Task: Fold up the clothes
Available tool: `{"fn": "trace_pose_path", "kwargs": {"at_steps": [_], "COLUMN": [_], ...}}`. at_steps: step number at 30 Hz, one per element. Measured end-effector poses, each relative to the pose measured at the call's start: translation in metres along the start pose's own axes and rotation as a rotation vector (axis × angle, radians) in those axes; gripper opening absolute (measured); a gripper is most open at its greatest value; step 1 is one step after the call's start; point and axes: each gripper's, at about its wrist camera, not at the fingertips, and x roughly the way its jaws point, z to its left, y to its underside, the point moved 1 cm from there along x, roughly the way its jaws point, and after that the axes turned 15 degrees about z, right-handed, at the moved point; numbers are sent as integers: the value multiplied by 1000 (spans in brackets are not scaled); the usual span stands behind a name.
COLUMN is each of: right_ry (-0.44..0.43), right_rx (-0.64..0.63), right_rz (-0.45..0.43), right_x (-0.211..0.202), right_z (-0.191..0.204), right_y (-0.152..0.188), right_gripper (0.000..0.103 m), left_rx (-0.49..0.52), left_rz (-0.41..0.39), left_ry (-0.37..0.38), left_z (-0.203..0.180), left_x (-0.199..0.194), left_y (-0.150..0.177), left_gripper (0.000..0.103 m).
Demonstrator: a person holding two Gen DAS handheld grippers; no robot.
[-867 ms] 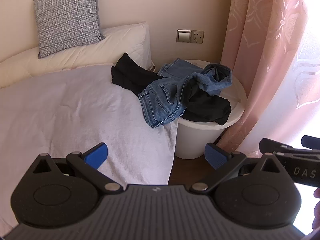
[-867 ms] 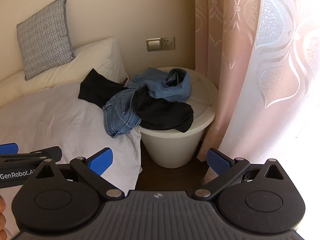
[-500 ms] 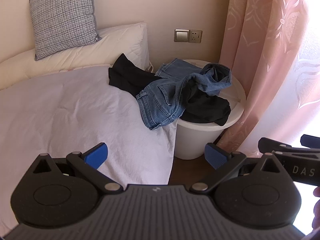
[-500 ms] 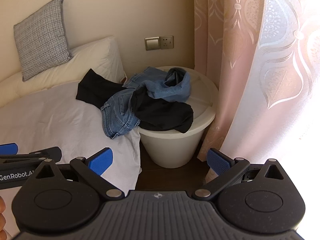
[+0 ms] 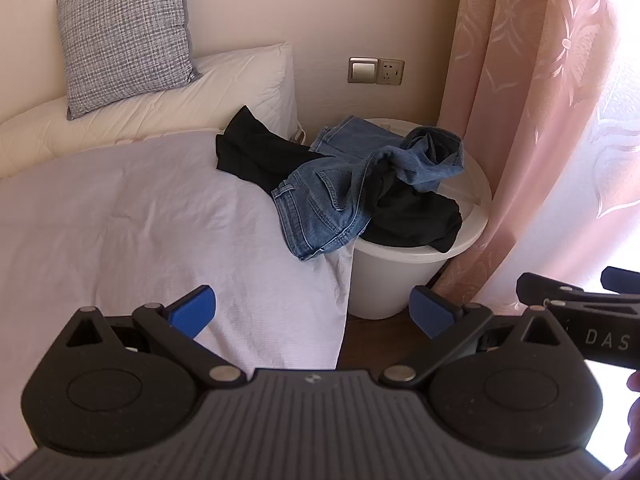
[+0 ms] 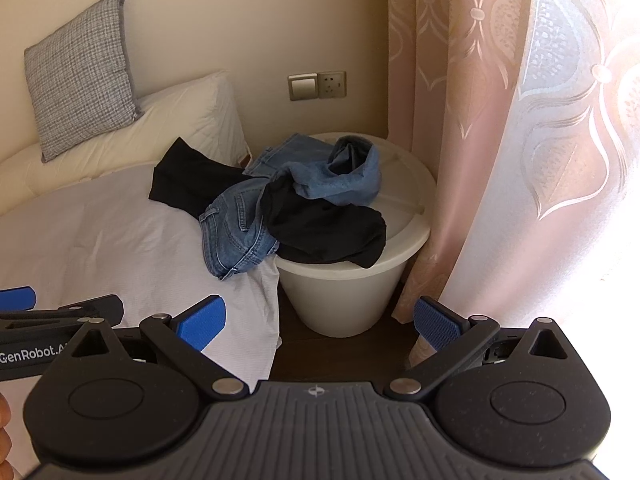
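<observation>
Blue jeans [image 5: 324,204] [image 6: 236,232] and a black garment [image 5: 412,220] [image 6: 324,232] lie in a heap across the bed's corner and the lid of a white bin [image 5: 400,280] [image 6: 344,292]. Another black piece [image 5: 256,156] [image 6: 188,180] lies on the bed behind them. My left gripper [image 5: 312,314] is open and empty, well short of the heap. My right gripper [image 6: 320,322] is open and empty, also short of it. Each gripper shows at the edge of the other's view.
The bed has a white cover [image 5: 140,220] with a white pillow [image 5: 160,96] and a grey checked cushion [image 5: 124,28] at the head. A pink curtain [image 5: 540,120] [image 6: 500,120] hangs on the right beside the bin. A wall switch and socket [image 5: 376,71] sit above the bin.
Both grippers have drifted slightly closer to the heap and bin; the scene sits a little lower in both views. The clothes have not moved.
</observation>
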Motion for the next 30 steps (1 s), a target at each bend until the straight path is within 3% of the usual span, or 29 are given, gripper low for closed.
{"fn": "trace_pose_path", "kwargs": {"at_steps": [30], "right_ry": [70], "right_rx": [9], "right_rz": [2], "right_x": [-4], "right_z": [12], "right_y": [-2], "right_gripper": [103], "left_rx": [14], "left_rz": [53], "left_ry": [67], "left_z": [15], "left_x": [22], "left_y": [3], "left_gripper": [102]}}
